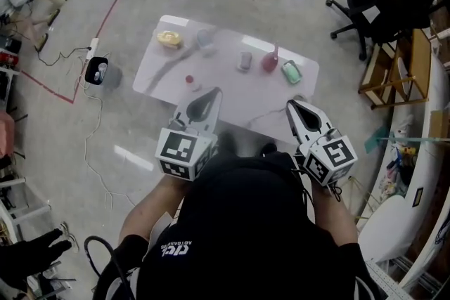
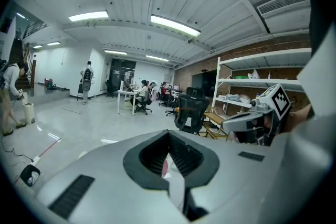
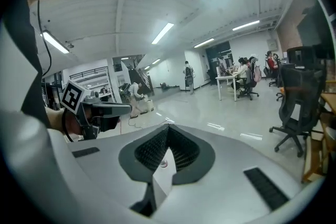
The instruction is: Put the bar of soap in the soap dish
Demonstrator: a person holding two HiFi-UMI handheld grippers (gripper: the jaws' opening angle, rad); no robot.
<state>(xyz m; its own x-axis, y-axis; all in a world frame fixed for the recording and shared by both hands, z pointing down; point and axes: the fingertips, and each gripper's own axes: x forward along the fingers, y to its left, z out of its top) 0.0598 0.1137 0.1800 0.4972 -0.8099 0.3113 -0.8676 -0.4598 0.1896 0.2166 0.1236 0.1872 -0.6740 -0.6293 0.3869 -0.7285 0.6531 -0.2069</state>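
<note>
We stand at the near edge of the white counter [image 1: 219, 65] and hold the left gripper [image 1: 213, 96] and the right gripper [image 1: 295, 107] over that edge. Each has its jaws pressed together on nothing. On the far side lie a yellow item [image 1: 169, 38] at the left corner and a green item [image 1: 292, 72] at the right. We cannot tell which is the soap and which the dish.

We note a black top [image 1: 246, 235] with white lettering [image 1: 174, 248] at 7 o'clock, a black cable [image 1: 98, 253] looped beside it, and left gripper [image 1: 213, 96] and right gripper [image 1: 293, 107] pale grey, black-ribbed inside, each bearing a black-and-white marker cube [image 1: 181, 151].
</note>
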